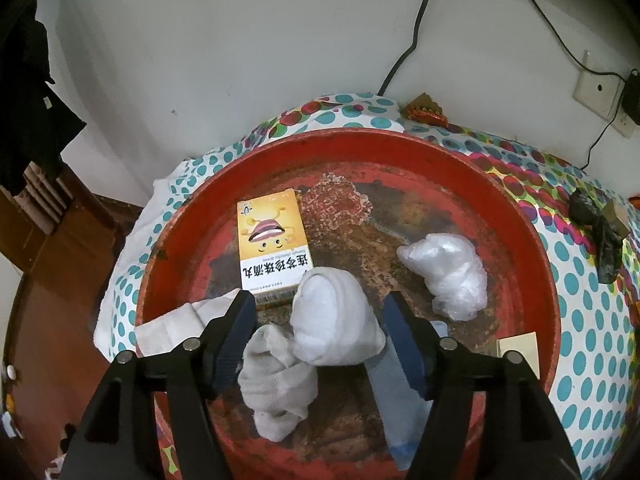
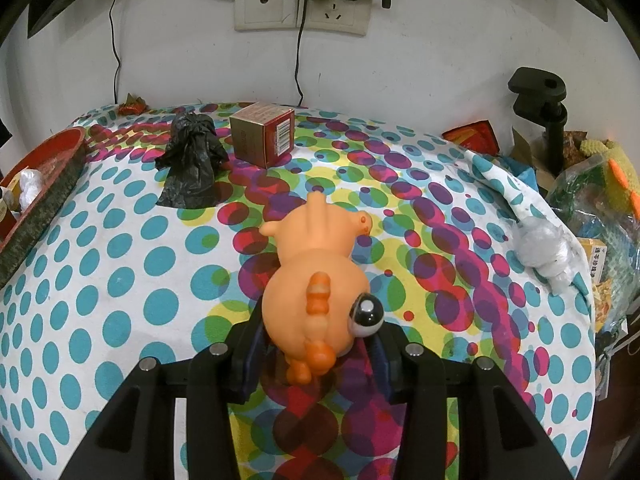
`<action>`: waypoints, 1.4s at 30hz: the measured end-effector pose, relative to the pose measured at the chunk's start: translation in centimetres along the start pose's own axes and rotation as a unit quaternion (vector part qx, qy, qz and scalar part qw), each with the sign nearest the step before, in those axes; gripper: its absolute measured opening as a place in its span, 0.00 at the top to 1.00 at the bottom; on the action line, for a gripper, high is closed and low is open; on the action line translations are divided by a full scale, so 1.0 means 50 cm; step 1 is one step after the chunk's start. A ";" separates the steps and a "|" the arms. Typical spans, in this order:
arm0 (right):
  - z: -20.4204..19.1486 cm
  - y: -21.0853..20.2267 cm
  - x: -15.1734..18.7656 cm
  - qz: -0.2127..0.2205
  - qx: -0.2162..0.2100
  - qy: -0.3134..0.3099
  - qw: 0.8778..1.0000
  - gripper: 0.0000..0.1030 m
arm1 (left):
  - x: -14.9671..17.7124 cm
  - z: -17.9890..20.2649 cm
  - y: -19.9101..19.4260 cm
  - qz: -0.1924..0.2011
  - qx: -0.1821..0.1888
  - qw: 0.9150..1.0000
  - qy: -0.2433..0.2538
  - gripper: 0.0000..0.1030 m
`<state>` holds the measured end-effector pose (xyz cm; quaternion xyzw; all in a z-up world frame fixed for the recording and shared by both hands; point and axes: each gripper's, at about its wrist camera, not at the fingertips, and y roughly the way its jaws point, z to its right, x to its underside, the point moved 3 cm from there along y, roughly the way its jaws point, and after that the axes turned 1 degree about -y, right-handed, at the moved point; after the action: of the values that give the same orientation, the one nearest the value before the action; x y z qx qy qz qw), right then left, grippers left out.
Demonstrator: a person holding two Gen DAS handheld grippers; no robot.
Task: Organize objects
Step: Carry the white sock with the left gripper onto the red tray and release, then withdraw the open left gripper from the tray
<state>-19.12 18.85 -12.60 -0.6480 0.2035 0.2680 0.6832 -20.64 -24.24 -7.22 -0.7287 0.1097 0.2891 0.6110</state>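
- Spotted tablecloth (image 2: 120, 280) carries a red tray (image 1: 520, 208).
- Left gripper (image 1: 320, 320) parted, rolled white sock (image 1: 332, 320) loose between its pads.
- Right gripper (image 2: 316, 352) clamps orange toy (image 2: 316, 280), long axis pointing away.

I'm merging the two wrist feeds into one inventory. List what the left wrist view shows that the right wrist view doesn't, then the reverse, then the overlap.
Left wrist only: the open left gripper with white socks lying loose between its jaws, and a yellow medicine box, all inside the tray.

Right wrist only: the right gripper shut on an orange rubber toy, a brown-red carton, wall sockets, and a black clamp.

Both: the red tray, the dotted cloth, and the crumpled black bag.
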 end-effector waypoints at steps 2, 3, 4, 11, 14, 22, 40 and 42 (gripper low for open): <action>0.000 0.000 0.000 0.000 0.001 0.000 1.000 0.57 | 0.002 -0.002 -0.005 0.002 0.000 1.000 0.000 0.36; 0.001 0.000 -0.001 0.000 0.002 -0.001 1.000 0.57 | 0.003 -0.004 -0.008 0.004 0.000 1.000 -0.001 0.36; 0.003 0.000 -0.001 0.000 0.002 -0.002 1.000 0.57 | 0.004 -0.005 -0.012 0.006 0.003 1.000 -0.001 0.35; 0.001 0.000 -0.002 0.000 0.002 -0.001 1.000 0.57 | 0.023 -0.011 -0.048 0.030 0.002 1.000 -0.002 0.26; 0.001 0.000 -0.001 0.000 0.002 -0.002 1.000 0.57 | 0.044 -0.017 -0.072 0.044 0.004 0.999 -0.011 0.23; 0.002 0.000 -0.001 0.000 0.003 -0.002 1.000 0.57 | 0.130 -0.022 -0.118 0.074 -0.028 0.997 0.014 0.11; 0.012 -0.003 -0.010 0.006 0.026 0.019 0.999 0.59 | 0.197 -0.088 -0.113 0.073 -0.033 0.997 -0.018 0.05; -0.003 -0.012 -0.018 0.009 0.024 0.018 1.000 0.59 | 0.197 -0.091 -0.111 0.074 -0.033 0.997 -0.019 0.05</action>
<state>-19.44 18.62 -11.57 -0.6343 0.2277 0.2575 0.6925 -8.51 -25.40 -7.70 -0.7326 0.1421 0.3507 0.5658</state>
